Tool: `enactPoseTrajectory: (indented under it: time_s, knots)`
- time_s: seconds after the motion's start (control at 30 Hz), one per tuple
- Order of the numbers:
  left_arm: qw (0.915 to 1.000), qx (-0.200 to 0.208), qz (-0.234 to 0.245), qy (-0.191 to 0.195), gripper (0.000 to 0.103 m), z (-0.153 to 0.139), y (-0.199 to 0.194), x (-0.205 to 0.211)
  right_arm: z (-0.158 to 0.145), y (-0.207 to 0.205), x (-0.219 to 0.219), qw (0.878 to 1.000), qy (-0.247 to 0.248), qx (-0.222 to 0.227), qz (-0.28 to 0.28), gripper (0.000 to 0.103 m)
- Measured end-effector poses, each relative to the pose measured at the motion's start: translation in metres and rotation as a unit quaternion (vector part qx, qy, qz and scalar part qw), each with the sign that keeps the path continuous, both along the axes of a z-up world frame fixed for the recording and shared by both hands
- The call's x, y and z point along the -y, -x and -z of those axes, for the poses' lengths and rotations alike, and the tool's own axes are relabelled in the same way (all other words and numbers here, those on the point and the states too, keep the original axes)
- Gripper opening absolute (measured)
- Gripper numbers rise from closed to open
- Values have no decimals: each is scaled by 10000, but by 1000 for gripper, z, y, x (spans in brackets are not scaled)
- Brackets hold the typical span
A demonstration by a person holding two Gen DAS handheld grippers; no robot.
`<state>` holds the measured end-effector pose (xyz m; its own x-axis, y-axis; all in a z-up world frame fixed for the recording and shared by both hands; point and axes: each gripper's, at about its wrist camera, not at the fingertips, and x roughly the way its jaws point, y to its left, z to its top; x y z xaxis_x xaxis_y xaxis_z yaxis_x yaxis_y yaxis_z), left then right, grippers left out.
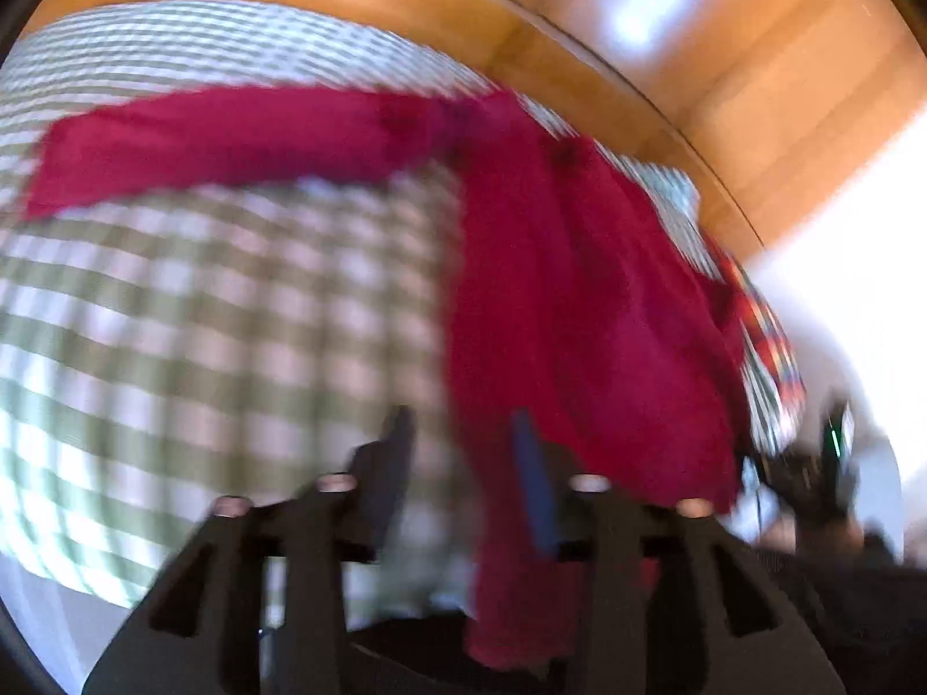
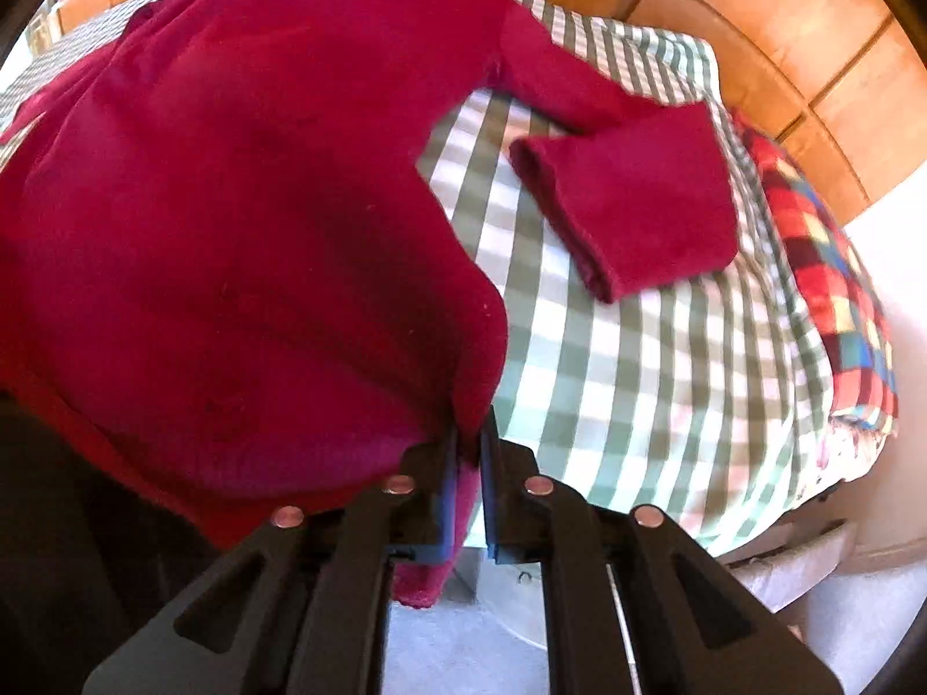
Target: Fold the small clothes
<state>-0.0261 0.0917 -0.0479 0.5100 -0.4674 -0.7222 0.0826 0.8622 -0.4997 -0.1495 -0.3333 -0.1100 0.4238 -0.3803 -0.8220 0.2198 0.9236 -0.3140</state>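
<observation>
The right gripper (image 2: 470,452) stands slightly parted with the red sweater (image 2: 243,202) hem between its jaws; the left gripper (image 1: 463,446) (blurred) gapes, gripping nothing, over the checked cloth (image 1: 203,318).

Left wrist view is motion-smeared throughout; the dark object (image 1: 823,475) at far right is unreadable. Red sweater (image 2: 243,220) hem drops behind the right gripper (image 2: 470,463), hidden.

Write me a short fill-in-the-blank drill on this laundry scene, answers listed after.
1. The sweater is coloured ____.
2. It lies on a cloth checked in white and ____.
3. The floor beyond the cloth is laid with orange ____.
4. In the right wrist view, the sweater's hem sits between the fingers of the right hand-held gripper, whose jaws stand slightly ____.

Answers: red; green; tiles; apart
</observation>
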Motion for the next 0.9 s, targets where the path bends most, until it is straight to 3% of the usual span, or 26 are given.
enactPoseTrajectory:
  time_s: [0.03,0.07,0.17,0.2,0.3,0.37,0.43,0.53,0.57,0.6,0.63,0.67,0.77,0.87,0.9]
  knots:
    - [9994,7,-342,31,61,-2,-4,-14,-7,-1,0,9999,60,104,-25,51]
    - [9975,-21,-699,51,62,-2,-8,-30,-20,-4,-1,9993,147,336,-48,63]
    - [9835,-179,-1797,-44,62,1,-20,-84,-50,-24,-12,9964,244,792,-186,75]
    - [9737,-308,-2258,7,62,5,-25,-107,-55,-28,-26,9949,254,948,-245,81]
    - [9430,-538,-3268,338,65,17,-35,-158,-68,-58,-47,9895,45,1306,-621,84]
    - [9333,-486,-3527,476,67,17,-41,-175,-68,-76,-65,9862,-116,1409,-859,85]
    - [9292,-407,-3653,376,74,14,-55,-182,-64,-100,-84,9823,-292,1422,-1182,85]
    - [9371,-389,-3467,83,73,14,-77,-181,-52,-132,-106,9783,-451,1372,-1483,85]
    - [9442,-366,-3273,11,67,16,-83,-179,-48,-144,-114,9767,-573,1358,-1561,85]
    - [9560,-352,-2908,-137,38,19,-96,-170,-46,-149,-119,9759,-648,1344,-1592,85]
    - [9623,-388,-2671,-348,7,22,-104,-167,-44,-155,-123,9753,-736,1318,-1611,85]
    - [9668,-387,-2428,-701,6,20,-112,-160,-41,-162,-126,9747,-838,1288,-1620,85]
    - [9599,-241,-2451,-1339,6,7,-117,-171,-36,-165,-133,9732,-996,1254,-1649,85]
    - [9359,-184,-2926,-1952,6,-11,-121,-209,-29,-162,-138,9729,-1053,1229,-1653,85]
    - [9238,-199,-3124,-2203,6,-18,-124,-225,-26,-164,-137,9730,-1091,1201,-1641,85]
